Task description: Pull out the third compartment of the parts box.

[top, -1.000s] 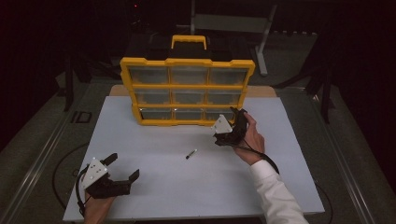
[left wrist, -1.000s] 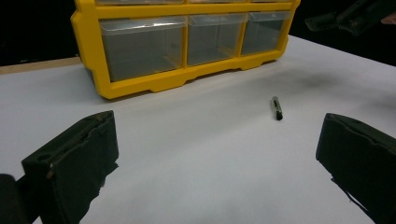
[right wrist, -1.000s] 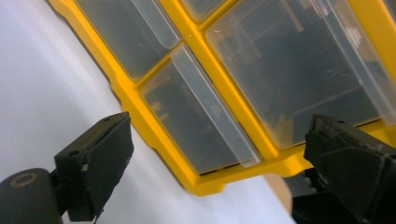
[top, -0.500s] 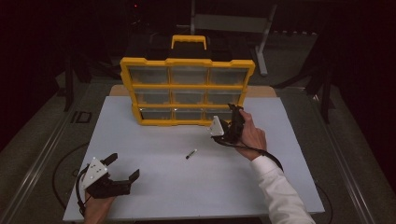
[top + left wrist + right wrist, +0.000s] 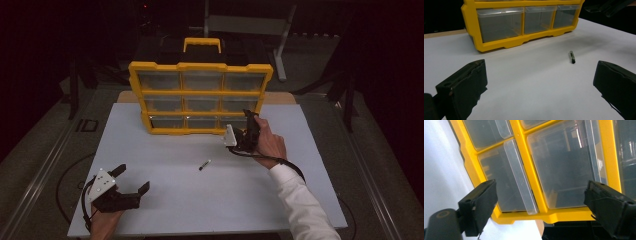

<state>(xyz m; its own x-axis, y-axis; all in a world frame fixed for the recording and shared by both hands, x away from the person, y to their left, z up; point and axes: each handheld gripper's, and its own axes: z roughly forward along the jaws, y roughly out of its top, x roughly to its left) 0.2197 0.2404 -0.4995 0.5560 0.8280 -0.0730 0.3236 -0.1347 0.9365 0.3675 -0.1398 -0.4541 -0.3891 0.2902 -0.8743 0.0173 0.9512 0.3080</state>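
A yellow drawer cabinet [image 5: 200,95] with a yellow carry handle [image 5: 202,44] stood upright at the far side of the white table [image 5: 165,200], holding three rows of three clear plastic drawers. All drawers looked pushed in; through their cloudy fronts nothing could be made out for certain, so their contents could not be told. The right gripper [image 5: 243,131] was held up close to the cabinet's bottom row at its right end, its jaws spread wide and gripping nothing. In the right gripper view those jaws framed two clear drawers [image 5: 564,167] separated by a yellow divider, with the cabinet's lower corner between them. A small dark pen-like object [image 5: 204,164] lay alone on the table, apart from the cabinet and between the two grippers. The left gripper [image 5: 131,187] rested low near the table's front left, jaws wide apart and empty; in the left gripper view the small object [image 5: 572,57] lay ahead, nearer the right jaw.
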